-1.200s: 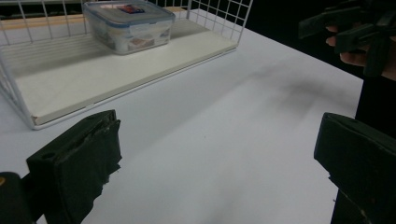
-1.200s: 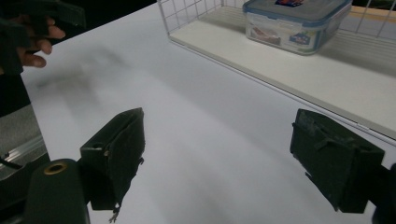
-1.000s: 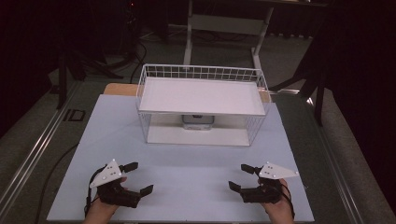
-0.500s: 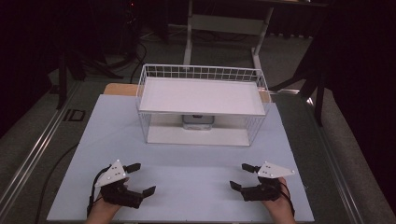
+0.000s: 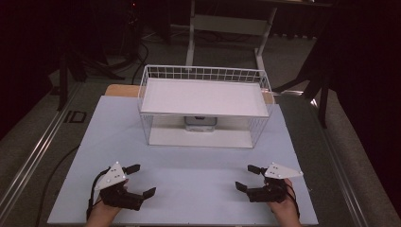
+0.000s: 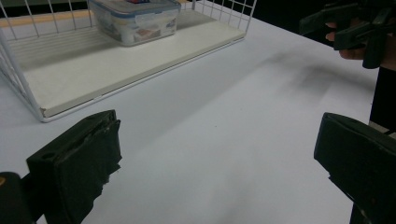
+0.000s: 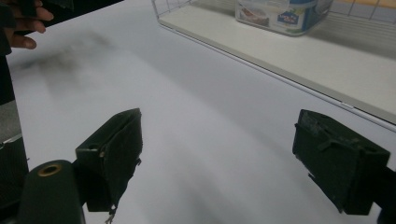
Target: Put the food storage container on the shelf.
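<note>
Both grippers have drifted slightly toward the table's near edge. Left gripper [image 5: 137, 180] and right gripper [image 5: 248, 178] stand spread, holding nothing. Container [image 5: 200, 123] sits on the wire basket's [image 5: 204, 72] lower shelf; approach low, under the upper shelf.

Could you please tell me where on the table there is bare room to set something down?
The widest free patch is the white tabletop between the wire basket and the two open grippers, left gripper and right gripper. Strips beside the basket are also bare. Under the basket's shelf it is tighter: a lidded container sits there.
</note>
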Tool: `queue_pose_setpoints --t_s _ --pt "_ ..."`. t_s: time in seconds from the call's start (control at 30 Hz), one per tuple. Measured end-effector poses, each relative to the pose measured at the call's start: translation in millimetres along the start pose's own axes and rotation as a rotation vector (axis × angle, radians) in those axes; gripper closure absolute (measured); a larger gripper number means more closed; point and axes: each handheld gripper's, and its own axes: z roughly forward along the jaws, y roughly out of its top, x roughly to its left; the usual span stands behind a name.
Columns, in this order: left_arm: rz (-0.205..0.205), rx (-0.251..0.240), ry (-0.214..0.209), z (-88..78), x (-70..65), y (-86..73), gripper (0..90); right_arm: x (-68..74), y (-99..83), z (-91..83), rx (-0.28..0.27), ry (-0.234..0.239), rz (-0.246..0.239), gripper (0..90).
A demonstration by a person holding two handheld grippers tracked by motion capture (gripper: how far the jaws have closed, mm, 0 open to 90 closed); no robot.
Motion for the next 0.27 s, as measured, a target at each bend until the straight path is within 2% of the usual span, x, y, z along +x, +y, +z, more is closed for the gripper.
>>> queue_pose_setpoints --t_s 0.27 --pt "-0.001 0.004 -0.007 1.3 1.3 -1.2 1.5 -0.9 0.5 -1.1 -0.006 -0.006 0.004 15.8"
